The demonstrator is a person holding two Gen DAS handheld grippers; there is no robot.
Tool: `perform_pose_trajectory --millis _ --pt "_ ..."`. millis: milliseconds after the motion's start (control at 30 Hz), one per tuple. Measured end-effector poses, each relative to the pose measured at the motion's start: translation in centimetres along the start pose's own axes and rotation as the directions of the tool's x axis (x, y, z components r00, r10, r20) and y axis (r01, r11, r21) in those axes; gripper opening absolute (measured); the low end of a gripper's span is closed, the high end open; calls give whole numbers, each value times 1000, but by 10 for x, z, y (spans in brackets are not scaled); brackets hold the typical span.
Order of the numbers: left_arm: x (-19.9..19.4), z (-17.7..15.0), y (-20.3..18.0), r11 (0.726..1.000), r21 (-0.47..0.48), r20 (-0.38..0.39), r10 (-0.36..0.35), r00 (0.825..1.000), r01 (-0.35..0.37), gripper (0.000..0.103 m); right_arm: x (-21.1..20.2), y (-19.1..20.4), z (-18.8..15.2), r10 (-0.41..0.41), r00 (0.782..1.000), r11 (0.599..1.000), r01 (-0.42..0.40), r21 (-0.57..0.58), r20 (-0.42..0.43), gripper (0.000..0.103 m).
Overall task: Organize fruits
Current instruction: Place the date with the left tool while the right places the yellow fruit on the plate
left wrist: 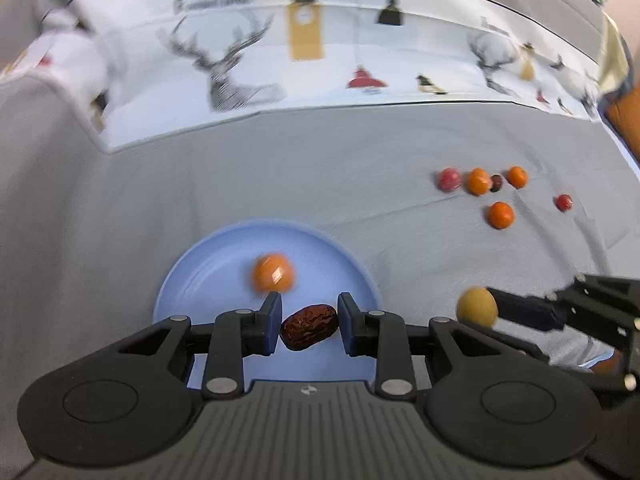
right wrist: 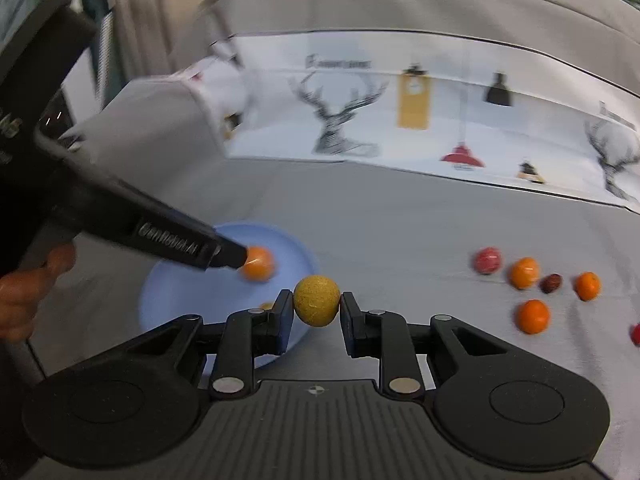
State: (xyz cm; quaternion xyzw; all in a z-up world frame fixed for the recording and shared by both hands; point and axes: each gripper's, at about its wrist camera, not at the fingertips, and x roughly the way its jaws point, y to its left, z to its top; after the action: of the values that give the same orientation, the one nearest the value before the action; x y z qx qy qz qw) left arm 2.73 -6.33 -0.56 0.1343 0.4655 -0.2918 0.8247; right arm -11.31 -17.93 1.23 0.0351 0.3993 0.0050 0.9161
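A blue plate [left wrist: 192, 276] lies on the grey cloth, also in the right wrist view [right wrist: 168, 292]. An orange fruit [left wrist: 273, 273] lies on it. My left gripper [left wrist: 309, 326] is over the plate; a dark red date [left wrist: 309, 326] sits between its fingers, touching the left pad with a small gap at the right. My right gripper [right wrist: 316, 312] is shut on a yellow round fruit [right wrist: 316, 300], just right of the plate; it shows in the left wrist view [left wrist: 477, 306].
Several loose fruits lie at the right: orange ones [right wrist: 532, 316], red ones [right wrist: 487, 260] and a dark date [right wrist: 551, 283]. A white cloth with deer prints [left wrist: 280, 60] covers the back. A hand [right wrist: 24, 300] holds the left gripper.
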Motion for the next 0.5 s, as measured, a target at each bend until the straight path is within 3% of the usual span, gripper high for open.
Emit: perform_pose_trajectory --millis 233,500 --pt "-30 -26 27 999 45 9 16 1000 -16 33 -7 44 -4 -28 994 995 18 -93 -104 26" --pt "-42 -35 49 999 -32 18 34 999 -33 33 -6 59 6 -38 998 999 37 -24 -44 26"
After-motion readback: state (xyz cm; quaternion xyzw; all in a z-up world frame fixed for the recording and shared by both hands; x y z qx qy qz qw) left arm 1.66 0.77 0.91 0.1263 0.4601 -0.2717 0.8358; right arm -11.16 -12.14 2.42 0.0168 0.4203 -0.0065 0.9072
